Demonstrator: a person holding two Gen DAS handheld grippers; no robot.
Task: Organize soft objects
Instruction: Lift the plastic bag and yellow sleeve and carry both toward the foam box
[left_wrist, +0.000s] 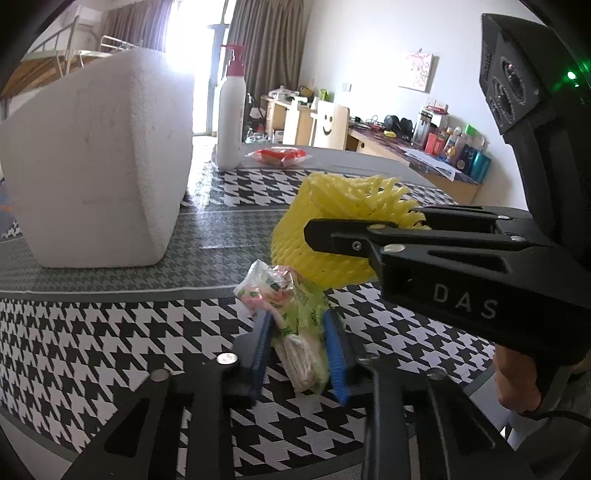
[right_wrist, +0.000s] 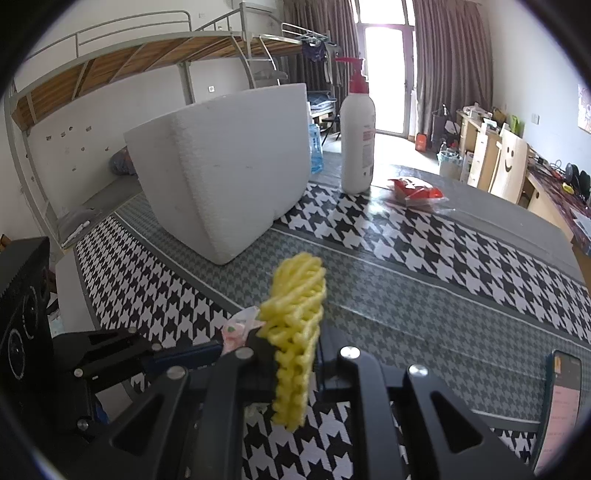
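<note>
A plastic-wrapped packet (left_wrist: 295, 325), green and pink with white contents, lies on the houndstooth tablecloth (left_wrist: 110, 332). My left gripper (left_wrist: 297, 315) is shut on it, a blue pad (left_wrist: 258, 343) pressing each side. A yellow foam fruit net (left_wrist: 332, 221) hangs just beyond and above the packet, pinched in my right gripper (left_wrist: 314, 230), which reaches in from the right. In the right wrist view the net (right_wrist: 295, 325) stands up between the shut fingers of the right gripper (right_wrist: 295, 349). The packet (right_wrist: 240, 326) and the left gripper (right_wrist: 184, 356) show to its left.
A large white foam box (left_wrist: 99, 158) (right_wrist: 229, 166) stands on the table's far left. Beside it is a white pump bottle with a red top (left_wrist: 231, 110) (right_wrist: 357, 140), then a red snack packet (left_wrist: 279, 155) (right_wrist: 417, 192). A phone (right_wrist: 561, 406) lies at the near right.
</note>
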